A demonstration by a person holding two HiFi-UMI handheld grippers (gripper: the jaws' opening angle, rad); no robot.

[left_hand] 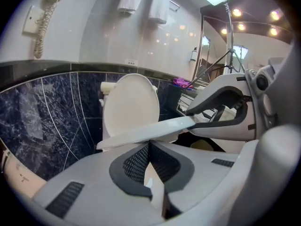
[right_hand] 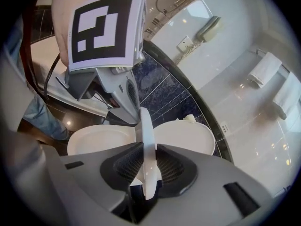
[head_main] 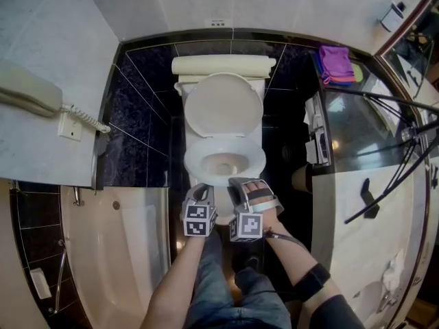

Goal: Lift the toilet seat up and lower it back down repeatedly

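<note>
The white toilet has its lid [head_main: 223,105] leaning back against the tank [head_main: 223,65]. Both grippers are at the front rim of the toilet seat [head_main: 199,157]. My right gripper [right_hand: 145,173] is rolled on its side and shut on the seat [right_hand: 145,140], which runs edge-on between its pads, with the bowl [right_hand: 99,140] on one side and the lid [right_hand: 186,135] on the other. In the left gripper view the seat [left_hand: 141,133] is partly raised and crosses just above my left gripper [left_hand: 149,147]. Its pads meet at the tips, and the seat is not clamped between them.
A cream bathtub [head_main: 130,232] lies to the left of the toilet, and a wall phone [head_main: 31,94] hangs above it. On the right are a glass counter [head_main: 357,136] with a purple cloth [head_main: 336,64] and a black stand's legs [head_main: 391,177]. The person's legs [head_main: 219,286] stand before the bowl.
</note>
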